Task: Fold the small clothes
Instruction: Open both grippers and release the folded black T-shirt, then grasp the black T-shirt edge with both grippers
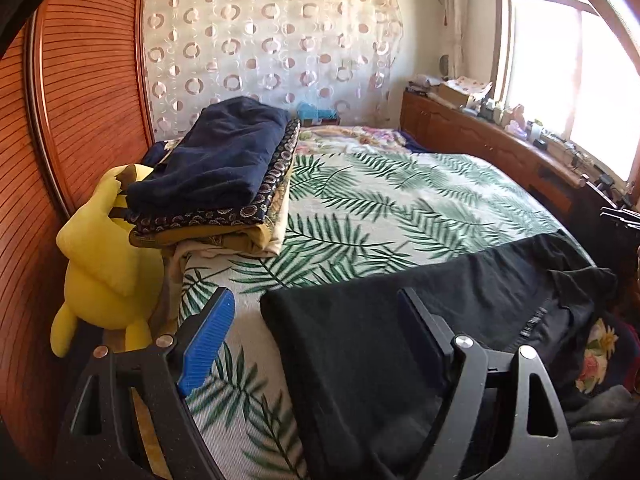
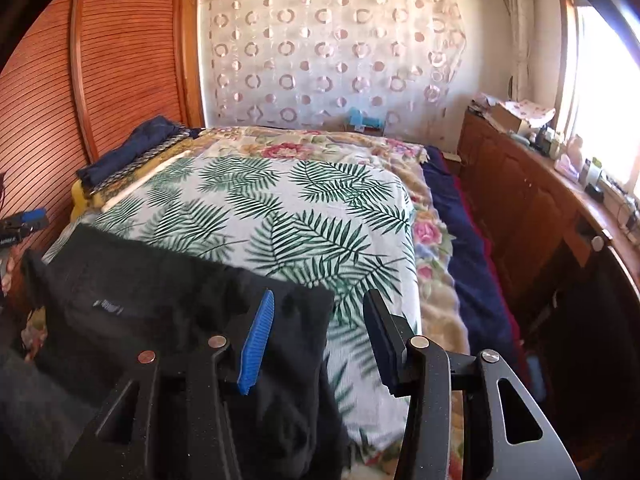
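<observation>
Both grippers gape wide, gripping nothing: the left gripper (image 1: 316, 340) straddles one edge of the black garment (image 1: 360, 360), the right gripper (image 2: 320, 336) its opposite corner. That garment lies flat on the bed's palm-leaf cover (image 1: 392, 200), near the folded stack (image 1: 224, 176)

No readable text in either view. Only candidate: a small pale printed mark on the black garment (image 2: 168, 300), near its waistband edge, left of the right gripper's blue finger pad (image 2: 256, 344); too blurred to read. Same mark shows edge-on on the black garment (image 1: 380, 340) in the left wrist view, also illegible.
</observation>
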{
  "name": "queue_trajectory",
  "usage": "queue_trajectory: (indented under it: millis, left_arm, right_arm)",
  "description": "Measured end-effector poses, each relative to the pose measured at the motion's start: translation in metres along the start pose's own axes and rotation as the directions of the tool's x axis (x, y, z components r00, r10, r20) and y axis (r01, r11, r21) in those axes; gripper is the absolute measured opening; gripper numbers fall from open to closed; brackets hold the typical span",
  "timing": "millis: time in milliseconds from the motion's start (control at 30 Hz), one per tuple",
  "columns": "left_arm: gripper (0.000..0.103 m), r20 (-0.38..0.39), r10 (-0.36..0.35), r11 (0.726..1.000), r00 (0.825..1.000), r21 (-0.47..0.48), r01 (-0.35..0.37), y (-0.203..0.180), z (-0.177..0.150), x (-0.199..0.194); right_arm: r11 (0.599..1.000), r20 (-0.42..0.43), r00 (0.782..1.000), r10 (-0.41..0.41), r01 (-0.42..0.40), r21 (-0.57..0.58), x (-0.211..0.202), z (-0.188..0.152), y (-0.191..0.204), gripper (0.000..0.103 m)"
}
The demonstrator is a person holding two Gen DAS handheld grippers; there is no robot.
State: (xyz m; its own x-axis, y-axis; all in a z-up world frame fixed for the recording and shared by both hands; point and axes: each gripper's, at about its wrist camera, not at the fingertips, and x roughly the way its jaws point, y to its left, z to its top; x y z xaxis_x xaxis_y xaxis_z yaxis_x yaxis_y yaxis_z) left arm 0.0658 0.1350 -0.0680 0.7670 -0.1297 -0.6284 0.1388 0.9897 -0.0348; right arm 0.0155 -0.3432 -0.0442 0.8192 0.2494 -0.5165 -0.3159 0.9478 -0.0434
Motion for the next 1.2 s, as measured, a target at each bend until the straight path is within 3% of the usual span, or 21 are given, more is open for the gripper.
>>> queue_trajectory:
  millis: [233, 400, 433, 467, 500, 633, 700, 867, 933, 967, 1000, 1100, 1200]
  left_arm:
    - [0.083, -0.076, -0.005, 1.000, 0.997, -0.001, 0.005, 0.008, 0.004, 0.043]
    - [0.083, -0.120, 0.008, 1.000, 0.993, -0.008, -0.009, 0.013, 0.000, 0.066]
    - [0.083, -0.123, 0.007, 1.000, 0.992, -0.012, -0.009, 0.014, -0.001, 0.067]
    - [0.083, -0.122, 0.004, 1.000, 0.992, -0.015, -0.006, 0.014, -0.002, 0.067]
    - [0.083, -0.121, 0.003, 1.000, 0.993, -0.016, -0.005, 0.014, -0.002, 0.067]
    - [0.083, -0.111, 0.008, 1.000, 0.994, -0.015, -0.010, 0.014, -0.002, 0.062]
    - [0.083, -0.100, 0.005, 1.000, 0.995, -0.017, -0.007, 0.016, -0.001, 0.058]
    - [0.083, -0.080, -0.001, 1.000, 0.997, -0.029, -0.002, 0.025, 0.003, 0.048]
    - [0.083, -0.085, -0.009, 0.999, 0.996, -0.031, 0.007, 0.028, 0.002, 0.048]
    - [0.080, -0.092, -0.015, 0.999, 0.996, -0.031, 0.012, 0.030, 0.002, 0.049]
    - [0.078, -0.099, -0.023, 0.999, 0.995, -0.031, 0.020, 0.031, 0.002, 0.051]
    - [0.067, -0.126, -0.059, 0.998, 0.990, -0.041, 0.054, 0.035, 0.001, 0.057]
    - [0.061, -0.169, -0.094, 0.994, 0.981, -0.068, 0.083, 0.039, -0.002, 0.069]
  right_arm:
    - [0.997, -0.138, 0.990, 0.039, -0.029, 0.068, 0.079, 0.002, -0.008, 0.048]
    - [0.993, -0.205, 0.978, 0.039, -0.015, 0.117, 0.107, 0.003, -0.018, 0.045]
    - [0.992, -0.206, 0.977, 0.048, -0.023, 0.123, 0.108, 0.003, -0.019, 0.038]
    - [0.991, -0.207, 0.977, 0.059, -0.034, 0.126, 0.108, 0.002, -0.019, 0.018]
    - [0.991, -0.204, 0.976, 0.072, -0.047, 0.122, 0.107, 0.003, -0.020, 0.011]
    - [0.994, -0.086, 0.996, -0.010, 0.020, 0.108, 0.078, 0.007, -0.019, 0.009]
    - [0.983, -0.080, 0.995, -0.061, 0.074, 0.167, 0.068, 0.006, -0.027, 0.009]
    - [0.988, -0.103, 0.989, -0.105, 0.116, 0.103, 0.068, 0.002, -0.017, 0.009]
    - [0.988, -0.097, 0.990, -0.105, 0.115, 0.105, 0.063, 0.003, -0.016, 0.019]
    - [0.987, -0.091, 0.989, -0.113, 0.122, 0.103, 0.060, 0.004, -0.016, 0.029]
    - [0.988, -0.087, 0.990, -0.109, 0.118, 0.100, 0.059, 0.004, -0.016, 0.046]
    - [0.991, -0.092, 0.993, -0.073, 0.082, 0.103, 0.063, 0.001, -0.018, 0.077]
    - [0.993, -0.128, 0.991, -0.043, 0.057, 0.106, 0.078, -0.004, -0.021, 0.078]
